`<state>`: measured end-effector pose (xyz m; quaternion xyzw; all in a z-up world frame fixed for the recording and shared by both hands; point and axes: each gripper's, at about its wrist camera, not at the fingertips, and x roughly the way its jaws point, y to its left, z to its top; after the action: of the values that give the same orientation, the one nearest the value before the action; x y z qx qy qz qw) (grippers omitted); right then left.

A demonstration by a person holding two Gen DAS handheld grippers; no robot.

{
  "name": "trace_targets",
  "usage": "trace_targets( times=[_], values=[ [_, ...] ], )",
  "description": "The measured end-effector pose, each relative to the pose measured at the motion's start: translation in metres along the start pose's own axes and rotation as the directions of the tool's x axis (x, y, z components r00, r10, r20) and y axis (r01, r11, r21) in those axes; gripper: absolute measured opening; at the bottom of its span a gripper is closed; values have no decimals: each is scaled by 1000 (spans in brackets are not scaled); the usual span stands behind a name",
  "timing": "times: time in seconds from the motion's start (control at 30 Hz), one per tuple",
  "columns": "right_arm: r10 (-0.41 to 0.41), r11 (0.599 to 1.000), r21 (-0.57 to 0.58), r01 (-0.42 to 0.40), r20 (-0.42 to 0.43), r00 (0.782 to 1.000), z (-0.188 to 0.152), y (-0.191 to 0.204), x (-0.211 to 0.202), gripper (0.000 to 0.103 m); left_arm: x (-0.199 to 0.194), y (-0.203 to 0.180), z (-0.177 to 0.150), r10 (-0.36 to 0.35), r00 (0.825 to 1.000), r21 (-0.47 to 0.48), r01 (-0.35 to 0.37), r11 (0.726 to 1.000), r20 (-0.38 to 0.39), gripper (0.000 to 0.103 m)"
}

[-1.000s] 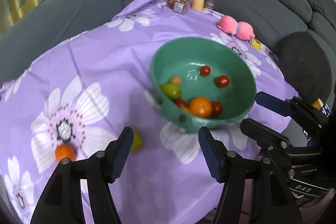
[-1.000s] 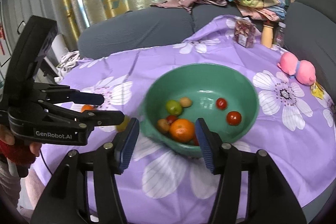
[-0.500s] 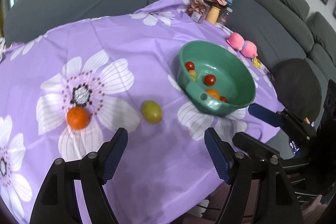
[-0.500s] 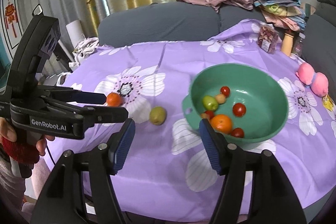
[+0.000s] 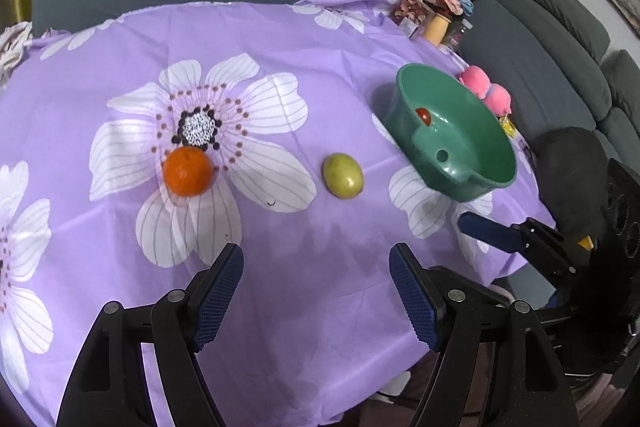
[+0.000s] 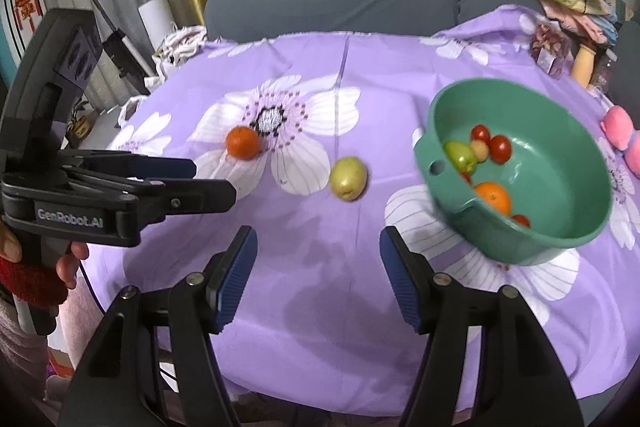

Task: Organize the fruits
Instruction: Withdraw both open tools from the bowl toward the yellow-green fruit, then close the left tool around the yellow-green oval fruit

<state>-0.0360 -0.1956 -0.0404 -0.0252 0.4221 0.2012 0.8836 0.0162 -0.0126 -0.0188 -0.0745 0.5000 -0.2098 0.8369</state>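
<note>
Fruit lies loose, an orange [image 5: 187, 171] and a green fruit [image 5: 343, 175] beside the bowl [image 5: 472, 163], with both the left gripper [image 5: 316, 297] and the right gripper [image 6: 318, 273] spread wide and empty.

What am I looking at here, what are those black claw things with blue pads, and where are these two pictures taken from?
There is no robot here. A person holds a hand-held gripper in each hand, and each carries a fisheye camera looking forward along its two fingers. One picture is from the left hand-held gripper, the other from the right hand-held gripper. Both are open and hold nothing. Below them a purple flowered tablecloth carries a loose orange, a yellow-green fruit and a green bowl already holding small fruits. In the right view you can also see the person's hand gripping the left tool.
</note>
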Motion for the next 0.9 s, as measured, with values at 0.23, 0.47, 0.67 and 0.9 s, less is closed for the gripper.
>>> trace_targets(
  times=[0.23,0.47,0.67,0.9],
  values=[
    [-6,1000,19,6,-45,999,-1,1,23,63,12,7,2,-32,999,-7,32,999,-11,75],
    [-28,1000,1,28,-66,997,7,5,45,62,25,13,12,-79,997,0,79,997,-19,75],
    [-55,998,-32,52,-86,995,16,7,62,58,41,17,24,-113,993,17,114,993,-30,75],
    [-100,993,-81,91,-110,989,30,7,79,53,61,19,32,-145,988,64,149,987,-55,75]
  ],
)
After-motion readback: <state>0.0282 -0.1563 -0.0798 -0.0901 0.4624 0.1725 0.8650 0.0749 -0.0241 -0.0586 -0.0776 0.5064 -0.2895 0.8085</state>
